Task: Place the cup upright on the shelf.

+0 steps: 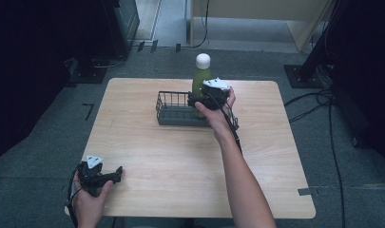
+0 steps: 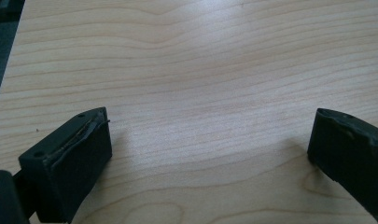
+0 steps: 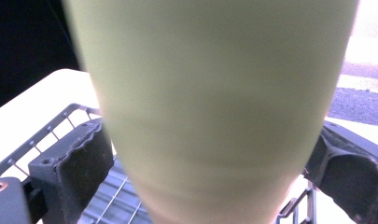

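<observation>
The room was dim, its edges nearly black, and the wooden table (image 1: 147, 152) caught the soft light from overhead. The high view looked grainy and slightly soft. In the left gripper view a pale sheen lay across the grain, with faint shadows beside the jaws. The green bottle (image 3: 210, 107) was blurred, far too close, against blown-out white.

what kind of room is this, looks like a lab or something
Probably a lab or recording workspace, not a home. A bare wooden table stands alone on grey carpet, cables trail across the floor to dark equipment stands, and only a wire basket and a green bottle sit on the table.
</observation>
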